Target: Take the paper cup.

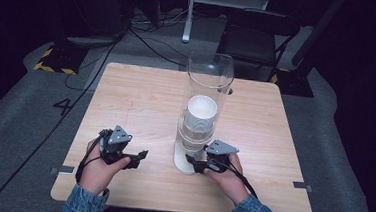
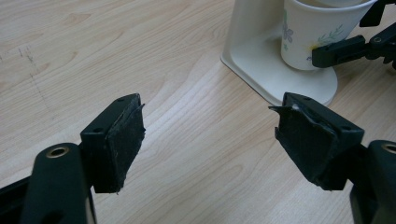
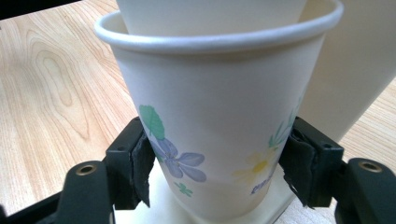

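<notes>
- Two jaws of the right gripper (image 3: 217,175) are pinched on the flowered paper cup (image 3: 219,121), under the dispenser (image 1: 208,82).
- Left gripper (image 2: 208,140) jaws are held spread over the surface (image 2: 140,56), nothing between.

matt paper cup (image 3: 219,116) — floral print, wood-grain table (image 1: 140,107)

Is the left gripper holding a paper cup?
No. The left gripper stands open over bare table; the flowered cup sits between the right gripper pads.

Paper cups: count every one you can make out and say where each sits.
2 for certain: the bottom cup under the dispenser tube, clamped by the right gripper, and another cup nested inside it. The stack above may hide more.
</notes>
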Demonstrator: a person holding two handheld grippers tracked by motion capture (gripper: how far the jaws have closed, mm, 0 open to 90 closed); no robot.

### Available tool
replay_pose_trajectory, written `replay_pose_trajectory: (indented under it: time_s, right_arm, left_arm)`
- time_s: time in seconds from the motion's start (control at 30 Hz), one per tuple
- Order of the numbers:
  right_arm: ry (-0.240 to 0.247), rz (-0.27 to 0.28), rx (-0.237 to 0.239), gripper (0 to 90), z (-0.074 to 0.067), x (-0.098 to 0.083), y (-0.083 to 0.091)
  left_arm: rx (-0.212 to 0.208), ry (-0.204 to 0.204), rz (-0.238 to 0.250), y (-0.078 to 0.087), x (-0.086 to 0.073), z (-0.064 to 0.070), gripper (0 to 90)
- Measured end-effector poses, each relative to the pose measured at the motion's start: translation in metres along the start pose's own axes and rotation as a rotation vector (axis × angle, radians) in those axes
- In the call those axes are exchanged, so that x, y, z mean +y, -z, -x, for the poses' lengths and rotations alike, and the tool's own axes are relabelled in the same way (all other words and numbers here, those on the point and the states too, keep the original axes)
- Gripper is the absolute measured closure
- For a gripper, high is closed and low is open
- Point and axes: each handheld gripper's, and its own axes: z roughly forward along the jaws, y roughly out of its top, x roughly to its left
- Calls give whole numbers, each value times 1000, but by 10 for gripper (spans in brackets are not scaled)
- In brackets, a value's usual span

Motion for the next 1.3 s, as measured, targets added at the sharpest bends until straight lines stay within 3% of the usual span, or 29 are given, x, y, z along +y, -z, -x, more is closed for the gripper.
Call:
replay_pose_trajectory:
  time_s: [0.83, 1.3]
  right_arm:
    - [-17, -14, -53, 327, 8, -14, 16]
    - [-50, 15, -150, 327, 28, -23, 52]
  left_arm:
    - [-48, -21, 0, -20, 16, 3, 232]
    - [-86, -29, -6, -38, 28, 4, 228]
